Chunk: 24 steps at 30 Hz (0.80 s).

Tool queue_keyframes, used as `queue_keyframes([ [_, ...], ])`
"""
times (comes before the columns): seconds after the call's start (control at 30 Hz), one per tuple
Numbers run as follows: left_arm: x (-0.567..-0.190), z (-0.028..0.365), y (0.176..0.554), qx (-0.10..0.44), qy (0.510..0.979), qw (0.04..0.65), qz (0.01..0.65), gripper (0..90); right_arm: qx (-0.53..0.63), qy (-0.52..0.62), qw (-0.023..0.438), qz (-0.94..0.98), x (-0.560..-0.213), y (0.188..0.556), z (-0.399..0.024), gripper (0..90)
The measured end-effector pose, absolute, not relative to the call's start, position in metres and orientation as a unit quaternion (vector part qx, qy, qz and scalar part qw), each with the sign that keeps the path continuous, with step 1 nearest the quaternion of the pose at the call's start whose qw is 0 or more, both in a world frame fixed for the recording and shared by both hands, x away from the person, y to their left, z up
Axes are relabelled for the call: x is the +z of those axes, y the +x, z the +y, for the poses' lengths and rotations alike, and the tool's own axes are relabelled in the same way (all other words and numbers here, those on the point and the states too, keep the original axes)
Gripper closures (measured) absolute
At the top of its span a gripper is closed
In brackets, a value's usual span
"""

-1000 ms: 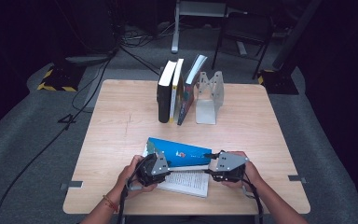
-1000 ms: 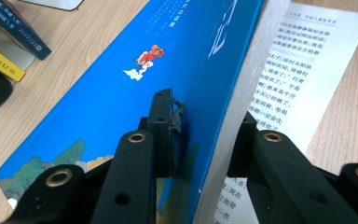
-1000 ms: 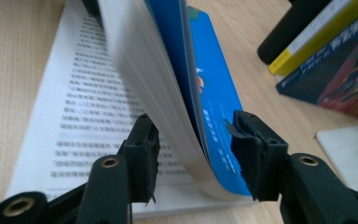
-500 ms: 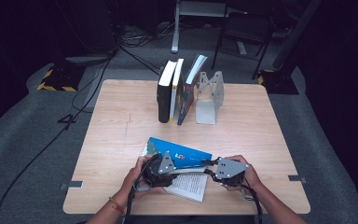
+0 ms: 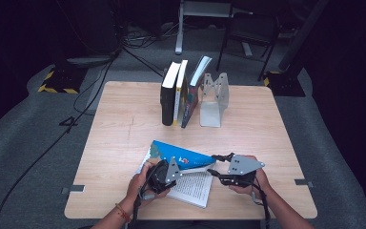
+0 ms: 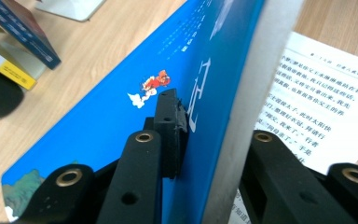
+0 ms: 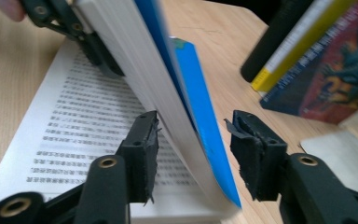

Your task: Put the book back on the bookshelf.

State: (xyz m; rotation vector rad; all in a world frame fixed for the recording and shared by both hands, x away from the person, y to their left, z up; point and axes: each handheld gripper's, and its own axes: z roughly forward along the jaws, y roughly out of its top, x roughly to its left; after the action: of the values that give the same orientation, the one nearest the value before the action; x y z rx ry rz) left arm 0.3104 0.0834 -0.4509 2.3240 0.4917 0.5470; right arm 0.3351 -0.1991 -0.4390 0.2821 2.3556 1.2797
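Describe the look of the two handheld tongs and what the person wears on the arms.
Both tongs are black. The left tongs and right tongs each carry a grey three-cornered plate with small holes on top. Their jaws are flat black bars with brass-ringed rivet holes and rough dark rubber pads. A black cable trails from each one toward the person. The forearms are bare, without sleeves; a reddish bracelet circles the left wrist.

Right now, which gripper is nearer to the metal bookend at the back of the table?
Right. The right gripper sits almost straight in front of the metal bookend; the left gripper, clamped on the blue book, is farther off to its left.
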Motion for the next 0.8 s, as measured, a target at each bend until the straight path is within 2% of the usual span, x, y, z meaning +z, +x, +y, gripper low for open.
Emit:
queue_keyframes([
  [0.1,-0.449,0.087,0.311,0.211,0.891,0.353,0.192,76.4,0.471,0.145,0.215,0.843,-0.443,0.345,-0.217,51.2],
  [0.17,-0.448,0.089,0.312,0.207,0.890,0.355,0.196,76.6,0.453,0.165,0.229,0.846,-0.449,0.351,-0.226,51.5],
  [0.27,-0.446,0.092,0.313,0.206,0.887,0.364,0.195,76.8,0.450,0.196,0.207,0.846,-0.458,0.360,-0.234,51.3],
  [0.47,-0.442,0.098,0.313,0.204,0.880,0.379,0.200,77.2,0.398,0.197,0.179,0.878,-0.480,0.370,-0.222,50.3],
  [0.8,-0.437,0.107,0.314,0.202,0.869,0.401,0.207,77.4,0.396,0.218,0.154,0.879,-0.496,0.379,-0.216,45.1],
])
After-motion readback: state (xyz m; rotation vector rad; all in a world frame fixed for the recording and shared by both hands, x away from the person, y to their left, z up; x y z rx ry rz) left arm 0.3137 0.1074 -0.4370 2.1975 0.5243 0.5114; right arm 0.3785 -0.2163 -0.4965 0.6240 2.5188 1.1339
